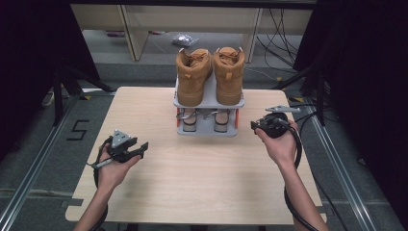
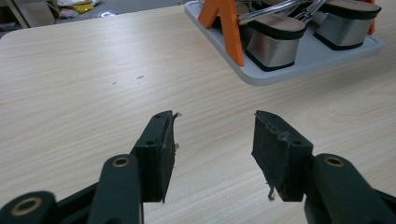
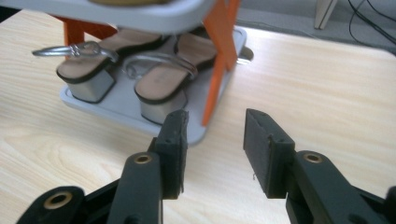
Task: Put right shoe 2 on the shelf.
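A grey two-shelf shoe rack (image 1: pixel 209 103) with orange legs stands at the table's far middle. Two tan boots (image 1: pixel 192 72) sit side by side on its top shelf. On the lower shelf (image 3: pixel 116 112) rest two sandals (image 3: pixel 88 77) with silver block heels and metal-look straps. My left gripper (image 1: pixel 143 147) hovers over the wood at the left, pointing toward the rack; its jaws (image 2: pixel 215 135) stand open with nothing between them. My right gripper (image 1: pixel 253 126) is just right of the rack's lower shelf, and its jaws (image 3: pixel 215 135) are open and empty, aimed at an orange leg (image 3: pixel 217 70).
The wooden table (image 1: pixel 202 183) has bare wood in front of the rack and on both sides. Beyond its far edge are white furniture legs (image 1: pixel 130 33), a plastic bag (image 1: pixel 184 39) and loose cables (image 1: pixel 279 29) on the floor.
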The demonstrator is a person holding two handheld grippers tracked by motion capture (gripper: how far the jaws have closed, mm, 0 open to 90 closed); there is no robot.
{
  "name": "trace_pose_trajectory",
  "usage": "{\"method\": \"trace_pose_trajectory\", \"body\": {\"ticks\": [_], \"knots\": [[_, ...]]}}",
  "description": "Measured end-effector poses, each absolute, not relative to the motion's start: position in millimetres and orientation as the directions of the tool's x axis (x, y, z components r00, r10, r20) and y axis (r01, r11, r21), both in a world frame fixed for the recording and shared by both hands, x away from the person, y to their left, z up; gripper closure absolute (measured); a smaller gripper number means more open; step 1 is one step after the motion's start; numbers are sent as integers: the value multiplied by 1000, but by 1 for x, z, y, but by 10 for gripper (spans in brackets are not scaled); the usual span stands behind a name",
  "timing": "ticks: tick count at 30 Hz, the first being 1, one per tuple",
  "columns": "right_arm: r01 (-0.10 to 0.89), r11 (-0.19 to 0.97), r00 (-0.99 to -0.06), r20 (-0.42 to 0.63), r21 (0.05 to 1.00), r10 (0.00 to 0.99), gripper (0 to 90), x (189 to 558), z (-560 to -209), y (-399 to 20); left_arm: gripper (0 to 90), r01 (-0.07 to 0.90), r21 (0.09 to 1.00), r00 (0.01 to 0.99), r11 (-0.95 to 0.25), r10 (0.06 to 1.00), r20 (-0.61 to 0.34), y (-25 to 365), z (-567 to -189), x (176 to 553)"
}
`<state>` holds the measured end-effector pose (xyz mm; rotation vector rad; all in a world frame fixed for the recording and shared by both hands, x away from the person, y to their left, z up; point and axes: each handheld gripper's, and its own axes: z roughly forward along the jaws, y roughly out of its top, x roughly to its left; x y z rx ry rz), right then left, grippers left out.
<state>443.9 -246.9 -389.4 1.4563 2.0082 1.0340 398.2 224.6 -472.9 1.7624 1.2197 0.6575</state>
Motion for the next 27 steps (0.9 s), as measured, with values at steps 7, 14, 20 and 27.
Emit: {"method": "trace_pose_trajectory", "body": {"ticks": [7, 14, 20, 27], "knots": [[622, 134, -314, 90, 772, 945, 567, 432, -409, -265, 480, 449, 885, 365, -125, 930, -53, 227, -479, 395], [640, 82, -271, 125, 764, 954, 533, 419, -430, -274, 477, 450, 885, 351, -117, 935, -55, 230, -486, 394], [647, 51, -260, 157, 760, 953, 523, 408, -451, -283, 477, 446, 889, 337, -107, 940, -56, 234, -492, 391], [629, 46, -255, 150, 776, 955, 520, 395, -476, -293, 475, 444, 891, 317, -97, 947, -55, 241, -497, 389]]}}
